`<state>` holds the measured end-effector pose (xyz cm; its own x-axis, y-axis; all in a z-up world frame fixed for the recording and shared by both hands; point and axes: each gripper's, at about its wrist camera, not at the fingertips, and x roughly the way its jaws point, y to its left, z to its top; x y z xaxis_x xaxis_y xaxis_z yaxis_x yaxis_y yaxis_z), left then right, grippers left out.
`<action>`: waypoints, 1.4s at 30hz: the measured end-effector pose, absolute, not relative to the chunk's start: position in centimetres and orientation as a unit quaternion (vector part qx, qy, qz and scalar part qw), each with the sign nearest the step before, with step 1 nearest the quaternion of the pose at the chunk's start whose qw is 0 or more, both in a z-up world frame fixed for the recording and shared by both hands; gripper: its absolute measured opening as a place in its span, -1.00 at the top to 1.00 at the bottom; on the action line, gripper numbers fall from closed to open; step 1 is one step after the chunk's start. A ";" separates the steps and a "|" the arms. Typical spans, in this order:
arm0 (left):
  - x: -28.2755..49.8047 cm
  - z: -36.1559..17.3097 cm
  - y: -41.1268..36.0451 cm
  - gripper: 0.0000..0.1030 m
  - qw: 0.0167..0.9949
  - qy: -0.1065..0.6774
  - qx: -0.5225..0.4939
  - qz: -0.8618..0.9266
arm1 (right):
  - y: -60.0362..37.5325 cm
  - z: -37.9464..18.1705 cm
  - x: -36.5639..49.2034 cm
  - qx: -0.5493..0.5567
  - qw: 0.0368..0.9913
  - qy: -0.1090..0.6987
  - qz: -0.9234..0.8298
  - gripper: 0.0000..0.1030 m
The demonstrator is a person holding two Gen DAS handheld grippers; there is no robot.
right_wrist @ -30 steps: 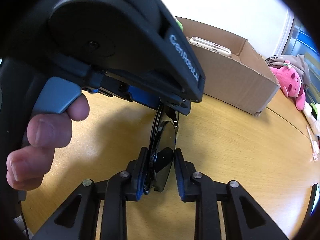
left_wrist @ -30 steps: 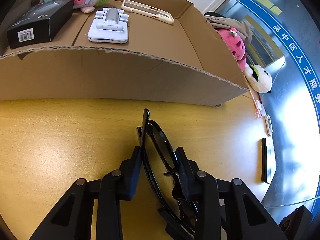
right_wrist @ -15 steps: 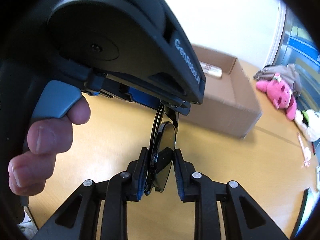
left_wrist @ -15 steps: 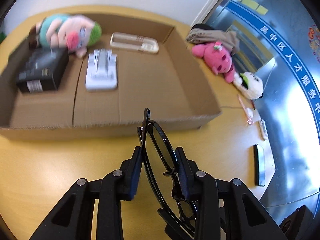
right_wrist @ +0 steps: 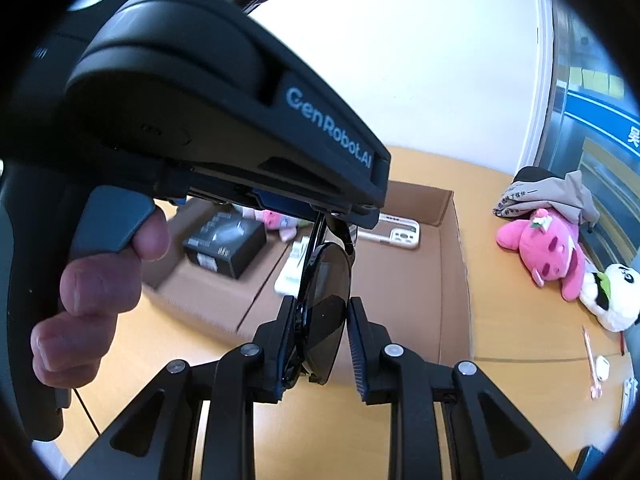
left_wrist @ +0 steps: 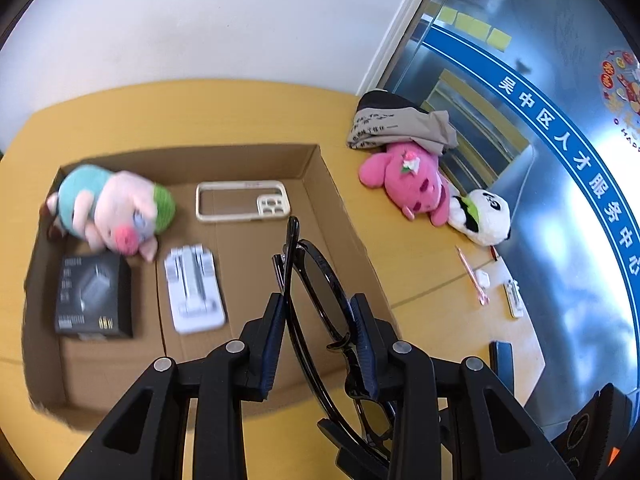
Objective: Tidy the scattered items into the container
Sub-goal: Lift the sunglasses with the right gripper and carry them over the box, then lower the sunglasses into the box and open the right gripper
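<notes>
Both my tools clamp the black sunglasses (left_wrist: 316,292): left tool (left_wrist: 320,312) on the frame edge, right tool (right_wrist: 320,320) around one dark lens. The glasses hang above the near right part of the cardboard box (left_wrist: 344,216), which already holds a pig plush (left_wrist: 116,208), phone case (left_wrist: 242,200), black carton (left_wrist: 94,300) and white stand (left_wrist: 194,290). They look light, stiff and scratch-prone with smooth lenses, so I'd grip the frame, not the lens. Pink plush (left_wrist: 404,184) sits on the worktop (left_wrist: 420,280).

"GenRobot.AI" on left gripper (right_wrist: 320,216) housing, "吴中区人才服务中心" on blue band (left_wrist: 580,168)
</notes>
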<state>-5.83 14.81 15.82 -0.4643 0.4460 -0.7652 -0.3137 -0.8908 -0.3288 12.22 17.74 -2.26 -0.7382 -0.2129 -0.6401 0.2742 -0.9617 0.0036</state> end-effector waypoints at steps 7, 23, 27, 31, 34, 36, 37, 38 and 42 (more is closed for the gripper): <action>-11.7 15.3 15.4 0.32 0.224 -0.063 -0.487 0.842 | 18.5 -2.4 6.8 0.355 0.128 0.033 -0.925 0.54; -22.2 4.9 16.4 0.32 0.227 -0.068 -0.564 0.791 | 19.5 -10.0 -3.3 0.454 0.114 0.000 -0.884 0.53; -23.3 2.0 16.6 0.32 0.224 -0.070 -0.587 0.775 | 19.0 -12.2 -4.4 0.489 0.115 -0.008 -0.865 0.53; -23.8 -0.2 16.8 0.32 0.226 -0.075 -0.604 0.760 | 19.0 -13.6 -4.9 0.517 0.113 -0.012 -0.849 0.53; -23.8 -1.2 16.9 0.32 0.228 -0.079 -0.613 0.753 | 18.7 -13.9 -4.8 0.533 0.110 -0.002 -0.839 0.52; -23.7 -1.2 17.1 0.32 0.229 -0.075 -0.610 0.755 | 18.6 -14.2 -4.7 0.542 0.107 0.003 -0.834 0.52; -23.6 -1.2 17.1 0.32 0.227 -0.075 -0.609 0.756 | 18.7 -14.2 -4.6 0.544 0.109 0.000 -0.832 0.50; -23.6 -1.3 17.0 0.28 0.225 -0.077 -0.610 0.756 | 18.7 -14.3 -4.5 0.544 0.111 -0.005 -0.832 0.47; -23.2 -0.5 15.9 0.03 0.212 -0.083 -0.590 0.774 | 19.4 -13.8 -3.6 0.528 0.102 -0.022 -0.843 -0.01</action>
